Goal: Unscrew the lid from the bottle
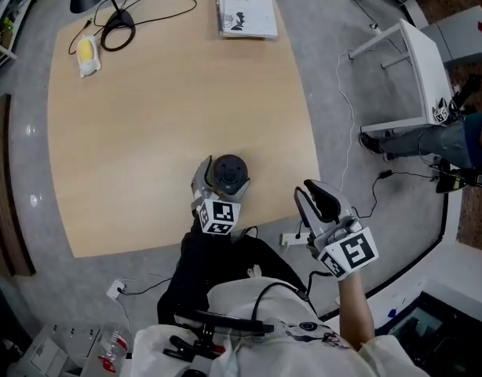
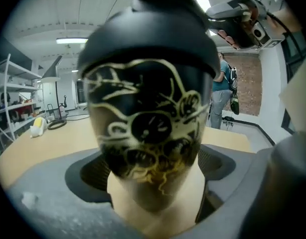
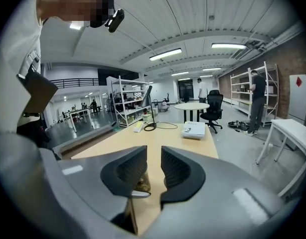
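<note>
The bottle (image 1: 229, 173) stands upright on the table (image 1: 139, 132), at the table's near edge in front of the person. The left gripper (image 1: 220, 191) reaches over that edge with its 2 jaws spread wide on either side of the bottle's lower body, and a little gap shows at each pad, so nothing is clamped yet. The right gripper (image 1: 315, 201) hangs off the table's near right corner, its jaws only slightly apart and empty. The bottle looks hard and glossy, dark with a pale drawn pattern, so it is probably stiff, rather slippery and fairly light. The left pads would best close on the narrower lower body to stop it turning. The domed dark lid (image 2: 150, 34) is wide and smooth, so the right jaws must open much further and take it round its rim.
</note>
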Demonstrator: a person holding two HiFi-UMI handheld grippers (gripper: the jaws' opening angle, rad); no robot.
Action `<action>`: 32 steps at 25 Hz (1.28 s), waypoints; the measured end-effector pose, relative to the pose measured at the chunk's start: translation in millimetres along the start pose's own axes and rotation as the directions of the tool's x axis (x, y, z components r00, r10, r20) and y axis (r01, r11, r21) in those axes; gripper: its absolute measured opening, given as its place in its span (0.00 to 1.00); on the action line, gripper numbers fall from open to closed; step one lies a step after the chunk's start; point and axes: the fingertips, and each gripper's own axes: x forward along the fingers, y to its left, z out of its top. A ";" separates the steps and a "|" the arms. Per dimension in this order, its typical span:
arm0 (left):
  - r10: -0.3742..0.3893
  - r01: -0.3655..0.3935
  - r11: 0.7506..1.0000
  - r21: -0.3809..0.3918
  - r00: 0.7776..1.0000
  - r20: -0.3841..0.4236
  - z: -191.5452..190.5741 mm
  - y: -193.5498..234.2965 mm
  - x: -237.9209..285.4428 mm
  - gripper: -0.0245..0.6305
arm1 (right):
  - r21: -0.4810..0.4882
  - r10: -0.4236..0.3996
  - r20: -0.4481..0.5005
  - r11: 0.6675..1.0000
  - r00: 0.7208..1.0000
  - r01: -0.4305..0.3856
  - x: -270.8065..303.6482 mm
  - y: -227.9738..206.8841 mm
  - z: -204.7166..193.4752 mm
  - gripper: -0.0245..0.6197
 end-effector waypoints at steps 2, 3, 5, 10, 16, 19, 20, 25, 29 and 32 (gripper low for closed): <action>-0.022 0.021 1.000 0.019 1.000 0.020 6.3 -4.1 8.2 0.88 | 0.006 -0.016 -0.034 1.000 0.999 0.017 5.3 -4.5 -7.7 0.18; -0.035 0.035 0.999 0.015 0.999 0.029 8.0 -5.6 11.5 0.88 | 0.006 -0.022 -0.048 1.000 0.999 0.023 7.5 -6.2 -10.9 0.18; -0.047 0.047 0.999 -0.002 0.998 0.034 8.7 -4.7 13.8 0.80 | -0.004 -0.027 -0.071 1.000 0.997 0.027 10.3 -7.8 -16.1 0.17; -0.052 0.051 0.997 -0.052 0.999 -0.005 8.4 -0.6 12.2 0.70 | -0.025 -0.005 -0.103 1.000 0.995 0.002 9.5 -13.6 -23.2 0.17; -0.130 0.136 0.985 -0.110 0.990 0.062 57.0 -2.5 -11.5 0.67 | -0.091 0.124 -0.053 0.987 0.991 -0.128 29.8 2.9 -1.0 0.18; -0.125 0.137 0.986 -0.094 0.985 0.122 107.0 -6.7 -35.0 0.67 | -0.081 0.257 0.001 0.963 0.966 -0.256 37.0 20.7 22.1 0.27; -0.124 0.137 0.987 -0.085 0.983 0.138 123.8 -9.9 -42.5 0.67 | -0.079 0.322 0.012 0.944 0.947 -0.320 35.2 29.9 31.9 0.36; -0.142 0.136 0.990 0.048 0.975 0.174 196.5 -26.1 -69.2 0.67 | -0.330 0.567 -0.077 0.762 0.820 -0.558 21.7 73.4 75.5 0.75; -0.183 0.162 0.978 0.130 0.968 0.174 233.6 -61.2 -89.1 0.66 | -0.467 0.706 -0.127 0.577 0.697 -0.670 -6.6 89.0 101.2 0.77; -0.221 0.193 0.967 0.166 0.961 0.168 249.5 -87.6 -101.0 0.66 | -0.513 0.798 -0.161 0.435 0.581 -0.740 -36.9 97.4 106.8 0.75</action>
